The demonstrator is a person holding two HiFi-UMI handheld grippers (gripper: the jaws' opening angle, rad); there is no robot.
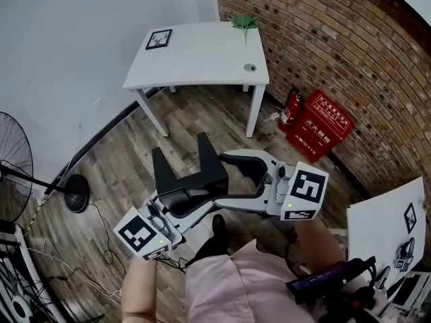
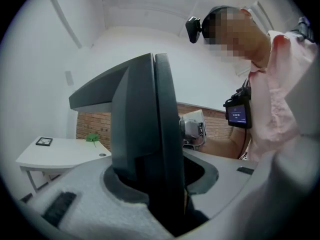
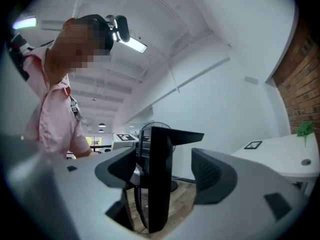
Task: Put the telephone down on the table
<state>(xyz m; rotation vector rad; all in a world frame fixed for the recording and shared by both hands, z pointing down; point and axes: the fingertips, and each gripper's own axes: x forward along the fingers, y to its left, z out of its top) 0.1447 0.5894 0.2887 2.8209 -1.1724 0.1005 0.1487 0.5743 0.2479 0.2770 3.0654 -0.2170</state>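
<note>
Telephone (image 1: 188,170) is up in the air over the floor (image 1: 114,173), well short of the table (image 1: 202,52), touching neither. It is black, matte hard plastic: a flat slab with a wedge-shaped angled top. Left gripper (image 1: 176,200) is clamped on its lower part; in the left gripper view the slab fills the gap between the grey-white jaws. Right gripper (image 1: 222,180) is released, jaws spread wide. The telephone stands between them with a clear gap on one side and no pad pressing on it. The grippers point about level, toward each other from either side.

Table has a white smooth top, square corners and thin legs, and the middle of the top is bare. On it are a framed card (image 1: 159,38) at the left corner, a green sprig (image 1: 244,21) at the far edge and a round grommet (image 1: 250,66) near the right front corner. Its right edge is just beside the wall (image 1: 323,39), rough red brick. The wood-plank floor is open between person and table. Extinguisher (image 1: 289,110) and red box (image 1: 320,133) sit against the wall at right. Fan (image 1: 13,160) with a round base stands at left, with a cable (image 1: 101,247) trailing on the floor near it. The corner of a second table (image 1: 384,227) shows at lower right
</note>
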